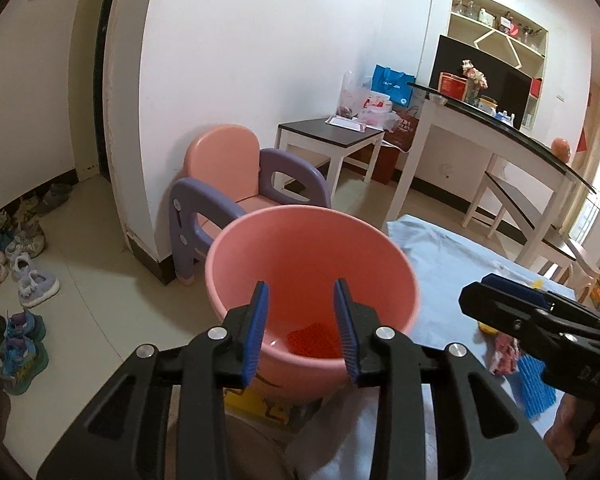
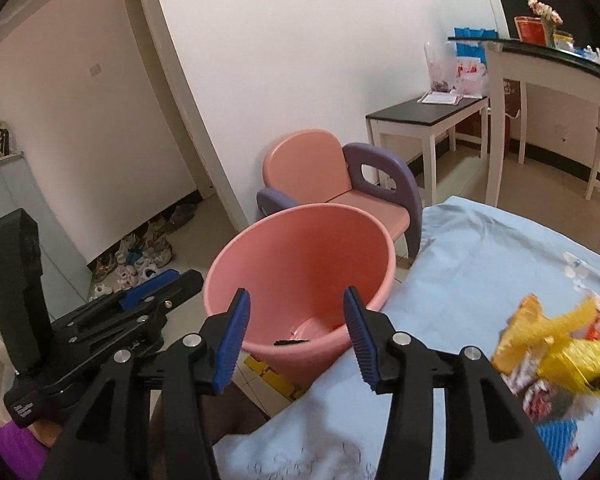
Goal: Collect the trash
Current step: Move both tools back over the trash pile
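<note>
Trash pile lies to the right of my right gripper, heaped on the pale blue cloth: yellow wrappers, pinkish scraps, a blue mesh piece at the near edge. Pink bin stands straight ahead of my left gripper, just past the cloth's edge, so a short swing takes trash from cloth to bin. A red mesh piece already sits at its bottom. Both tools have jaws apart with nothing between them, and both aim down into the bin mouth. I judge the next job is a reach right, back to the pile. A small pink chair stands beyond the bin.
</note>
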